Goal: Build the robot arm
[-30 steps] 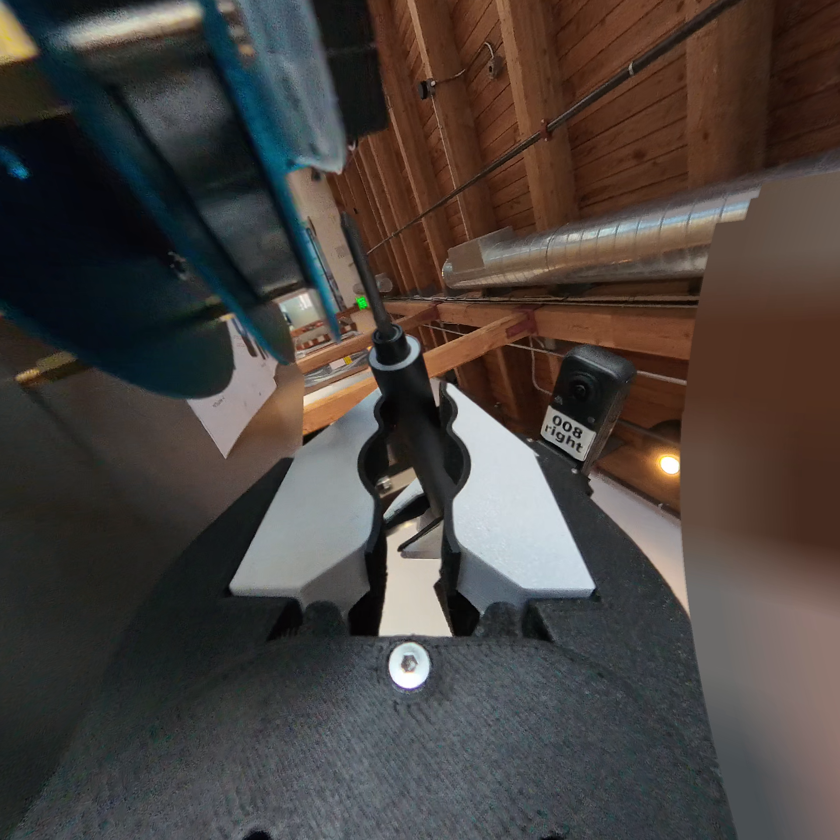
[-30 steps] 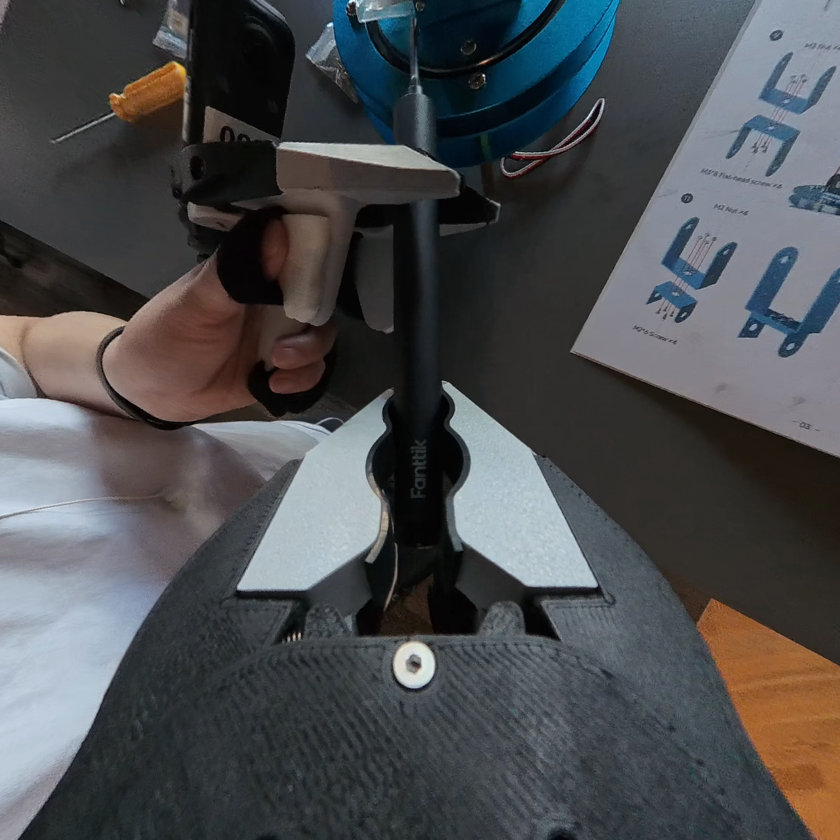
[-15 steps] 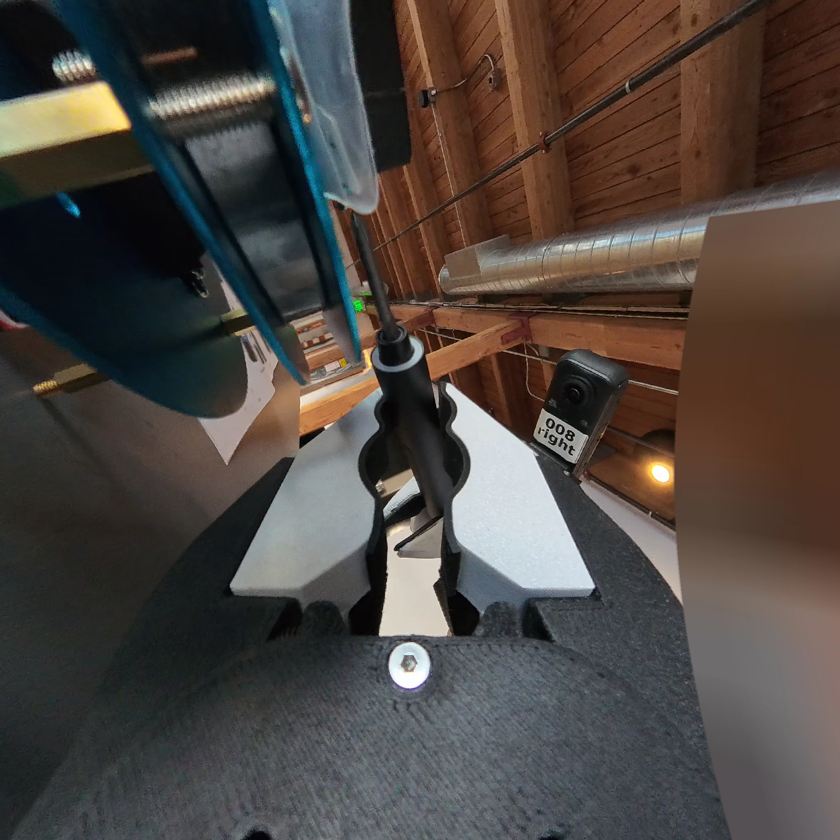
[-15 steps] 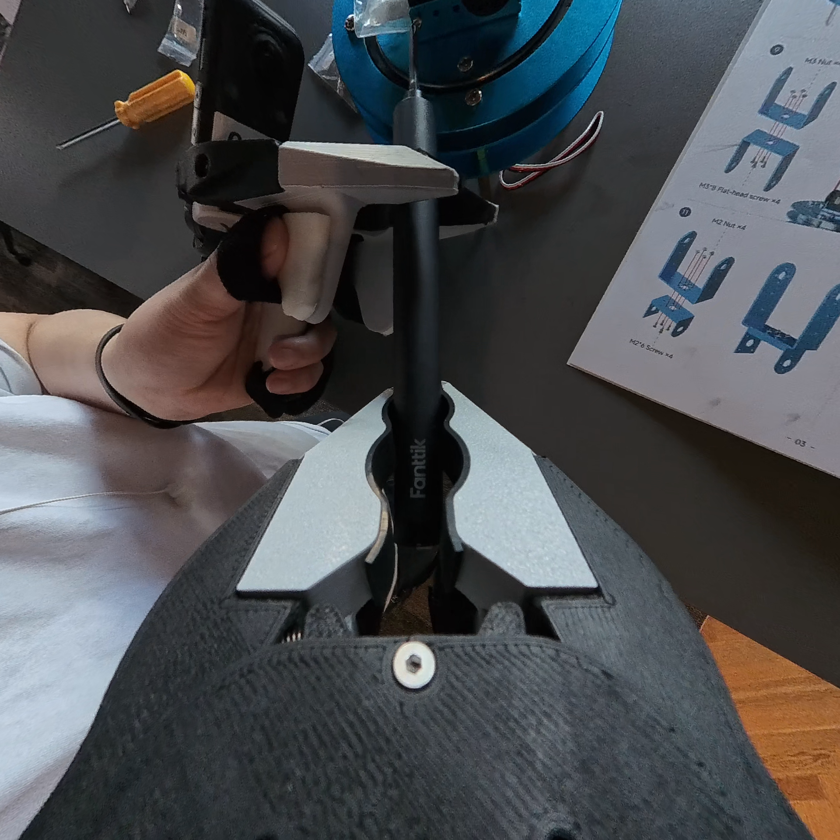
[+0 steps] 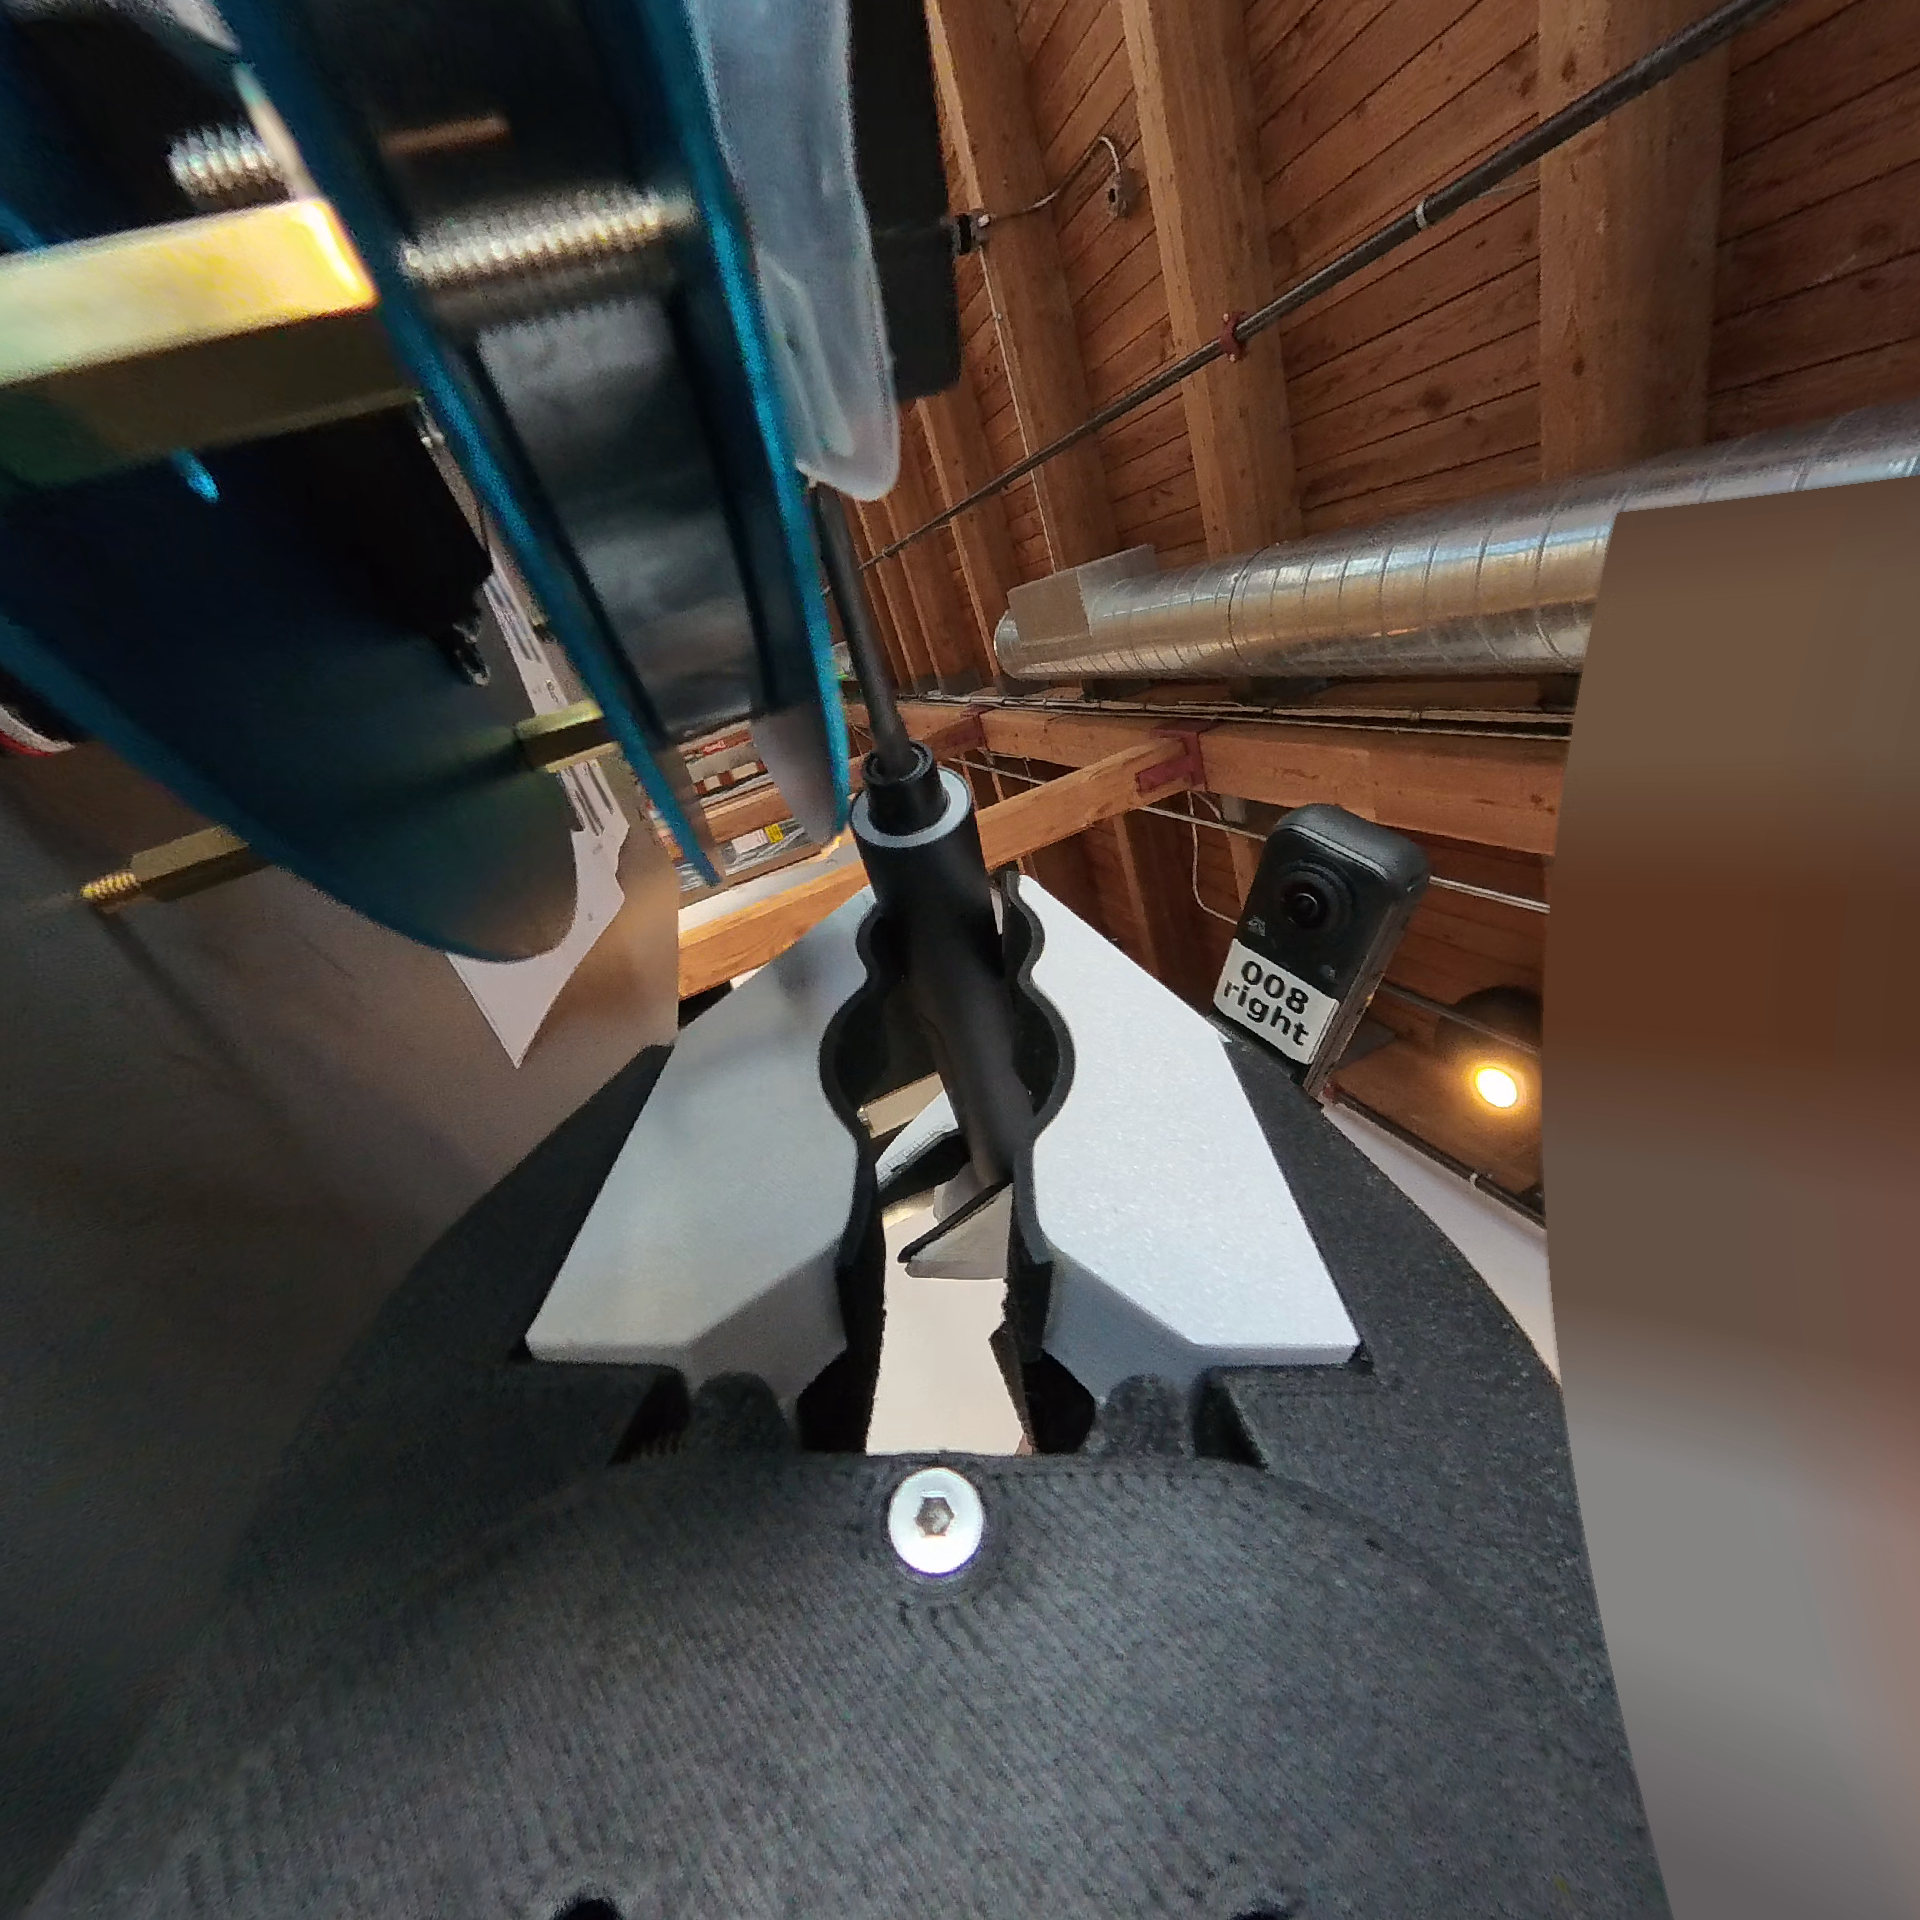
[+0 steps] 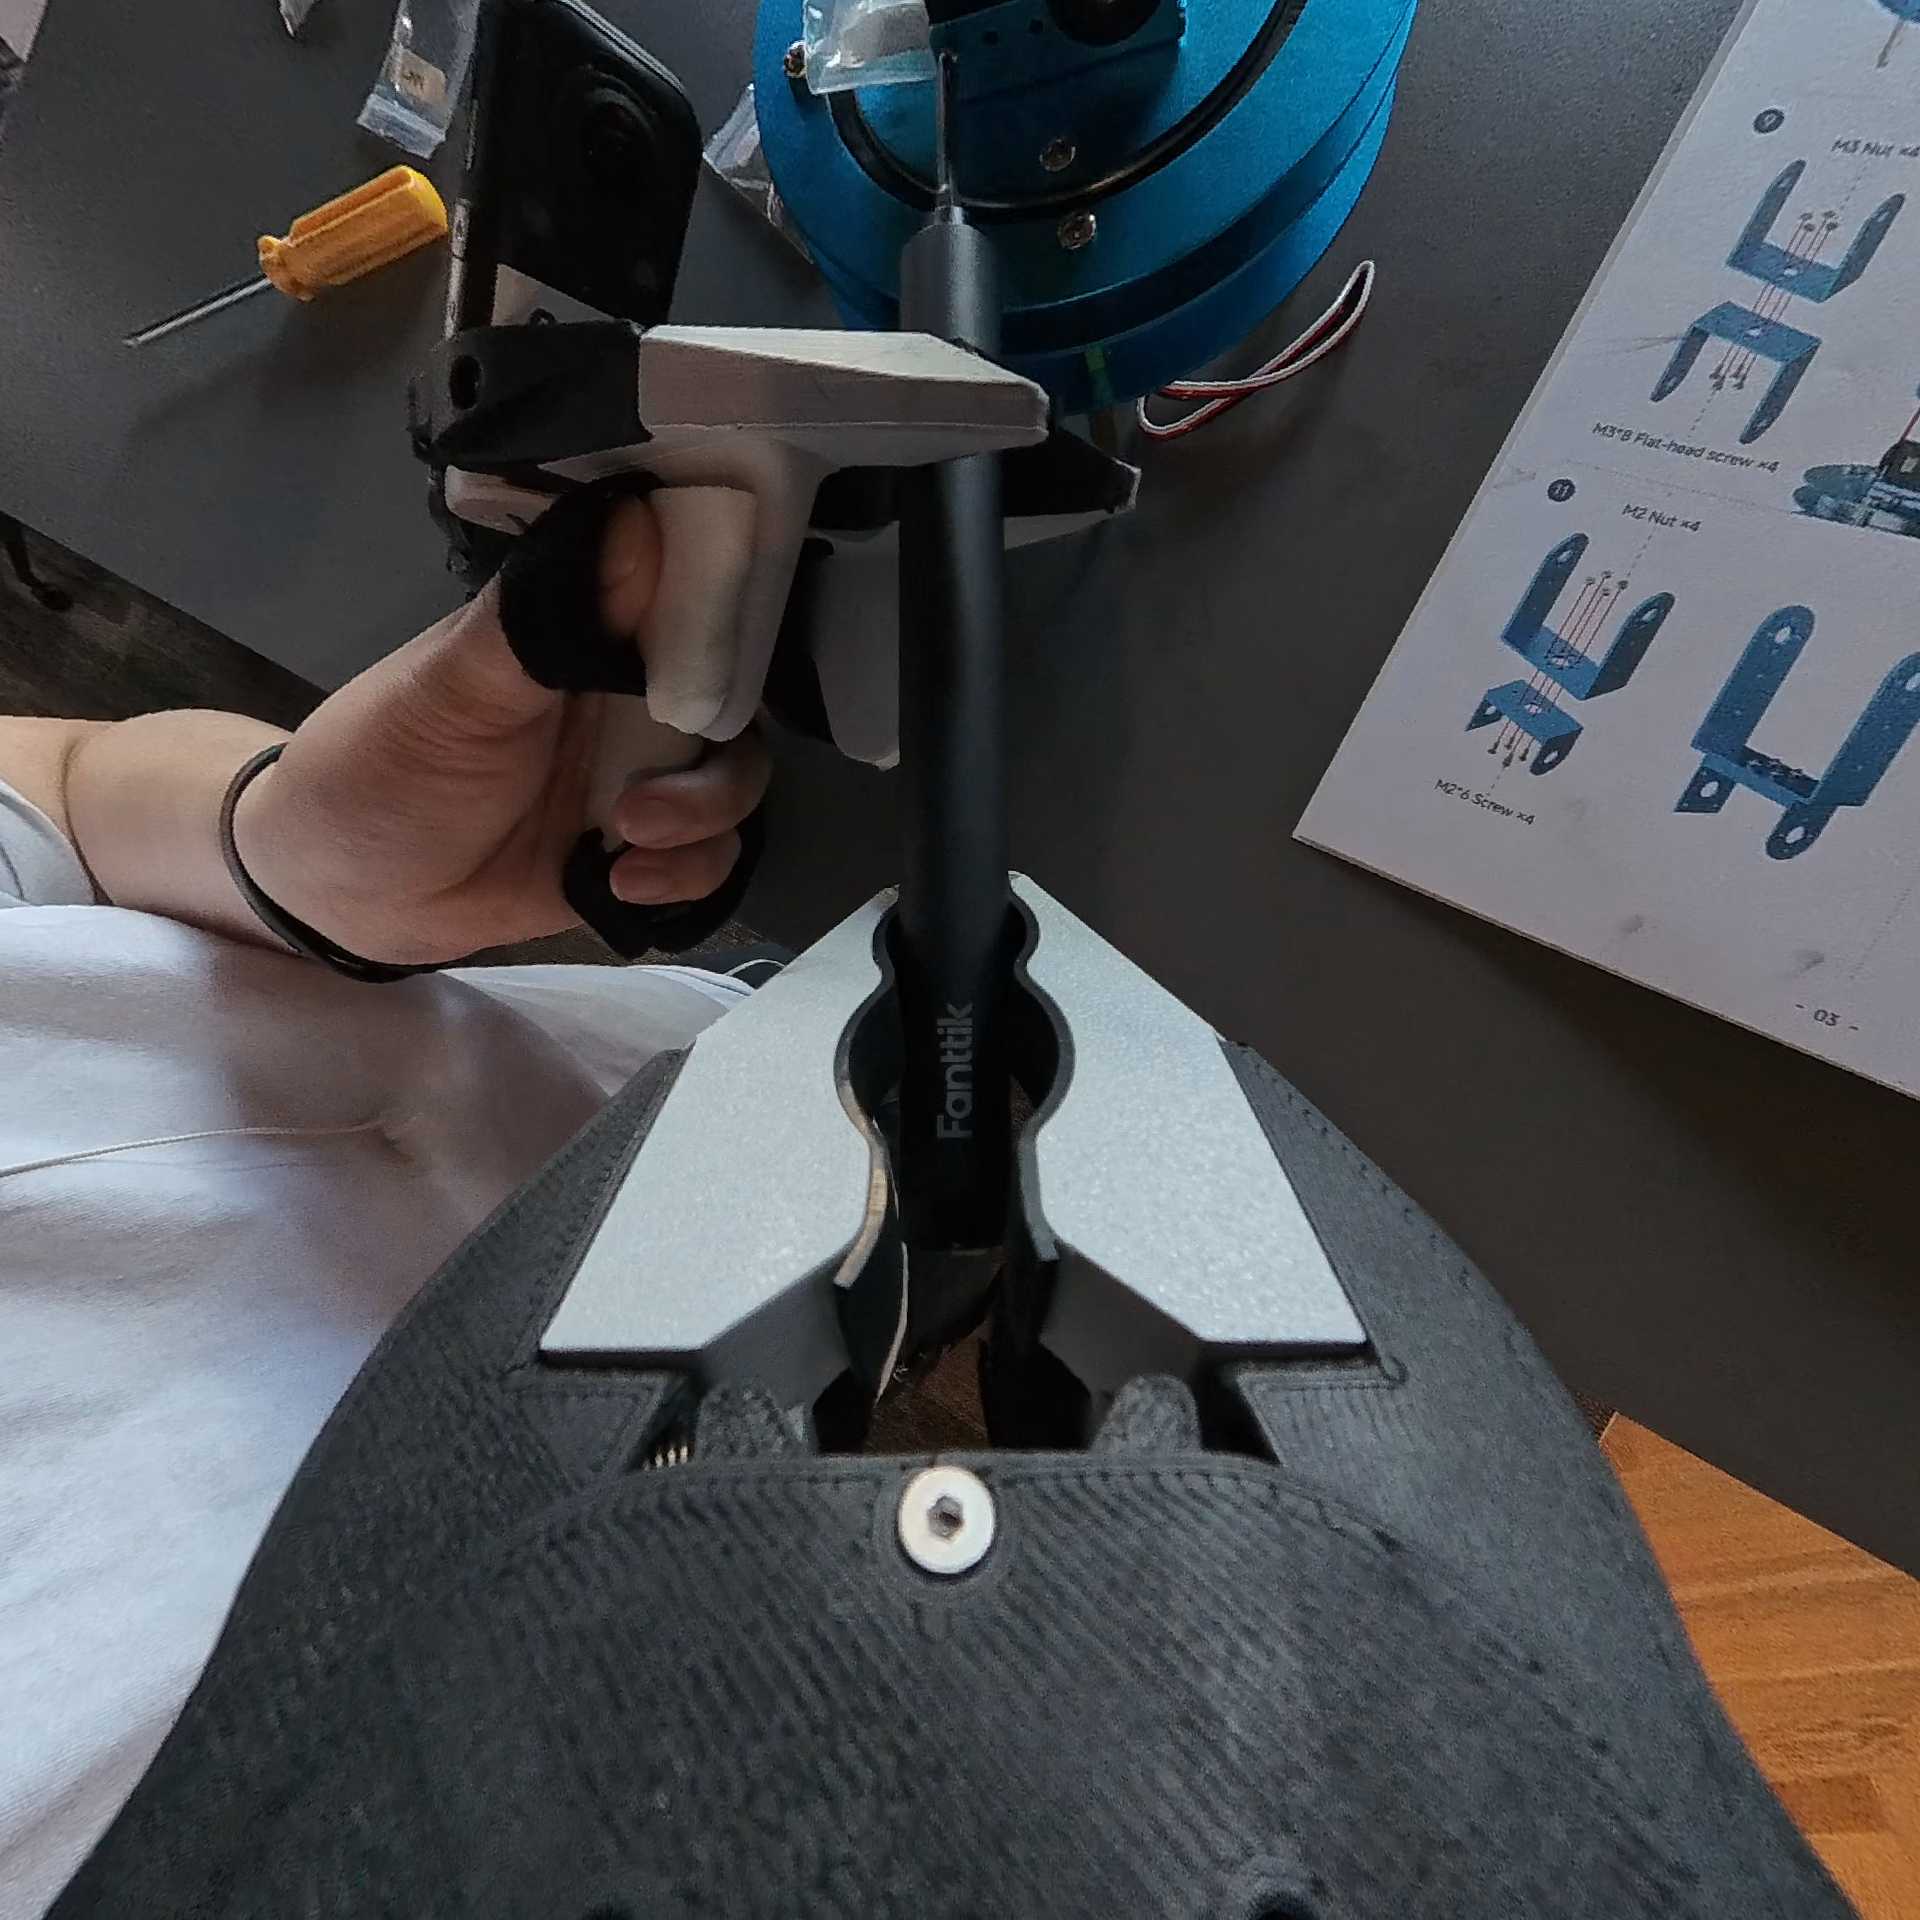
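Observation:
A slim black screwdriver (image 6: pixel 951 623) is held by both grippers. My right gripper (image 6: pixel 956 914) is shut on its rear end, looking down its length. My left gripper (image 6: pixel 1075 447), held by a person's hand (image 6: pixel 436 790), is shut on the shaft nearer the tip. The thin bit reaches into the top of a round blue base assembly (image 6: pixel 1247 239) on the dark table. In the left wrist view, my left gripper (image 5: pixel 940 914) clasps the screwdriver (image 5: pixel 914 821) pointing upward. The blue assembly (image 5: pixel 312 675) looms close at the upper left, and its clear flap hides the bit's tip.
A printed instruction sheet (image 6: pixel 1662 623) lies at the right. A yellow screwdriver (image 6: pixel 353 234) and small plastic bags (image 6: pixel 410 88) lie at the upper left. Red and white wires (image 6: pixel 1299 353) trail from the base. The table edge and wood floor (image 6: pixel 1766 1558) are at the lower right. Spacing between my two grippers at the tips: around 8 centimeters.
In the left wrist view the blue assembly has grown larger and closer, and the bit now runs under its clear flap. Both grippers keep hold of the screwdriver, shifted slightly.

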`<state>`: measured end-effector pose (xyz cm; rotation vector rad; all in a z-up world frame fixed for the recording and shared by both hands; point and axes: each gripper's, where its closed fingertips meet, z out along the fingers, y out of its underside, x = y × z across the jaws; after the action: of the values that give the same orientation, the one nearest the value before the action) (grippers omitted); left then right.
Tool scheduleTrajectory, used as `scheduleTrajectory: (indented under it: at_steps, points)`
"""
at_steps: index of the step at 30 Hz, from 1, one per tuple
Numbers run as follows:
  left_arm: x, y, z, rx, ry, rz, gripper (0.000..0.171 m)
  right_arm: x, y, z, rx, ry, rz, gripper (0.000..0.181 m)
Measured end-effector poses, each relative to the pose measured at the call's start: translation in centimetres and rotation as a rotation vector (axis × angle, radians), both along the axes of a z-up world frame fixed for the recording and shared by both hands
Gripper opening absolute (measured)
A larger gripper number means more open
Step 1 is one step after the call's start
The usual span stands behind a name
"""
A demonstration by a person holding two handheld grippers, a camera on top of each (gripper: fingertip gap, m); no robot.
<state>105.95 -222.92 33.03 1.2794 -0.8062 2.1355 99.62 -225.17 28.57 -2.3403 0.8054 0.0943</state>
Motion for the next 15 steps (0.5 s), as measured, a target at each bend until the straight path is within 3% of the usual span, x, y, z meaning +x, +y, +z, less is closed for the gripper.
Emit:
scheduleTrajectory:
  at_steps: [15]
  points:
    - [0.13, 0.07, 0.15, -0.047, 0.016, -0.012, 0.016, 0.23, -0.04, 0.28, -0.005, -0.006, 0.007, 0.013]
